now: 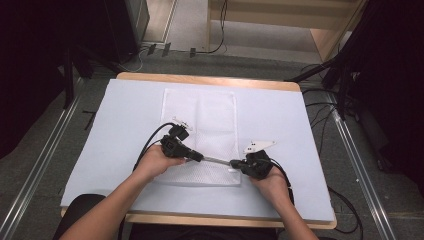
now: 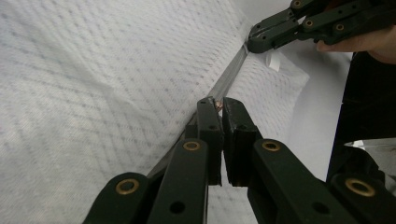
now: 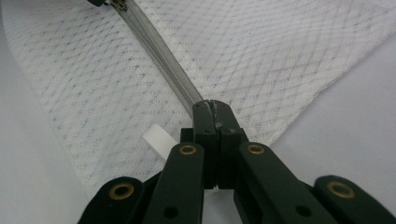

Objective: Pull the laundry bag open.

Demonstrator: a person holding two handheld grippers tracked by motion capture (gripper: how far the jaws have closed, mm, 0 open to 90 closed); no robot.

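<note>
White mesh bag [image 1: 200, 135] lies flat on table [image 1: 125, 130], centre, grey zipper [image 3: 163, 58] along near edge. Right gripper [image 3: 211, 108] clamped on zipper end, likely anchoring tape. Left gripper [image 2: 218, 106] pinches small coppery slider pull [image 2: 218, 105], apparently for sliding.

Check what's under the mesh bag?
The mesh bag lies flat on the pale blue table cover, which shows all around it. Whatever sits directly beneath or inside the bag is covered.
</note>
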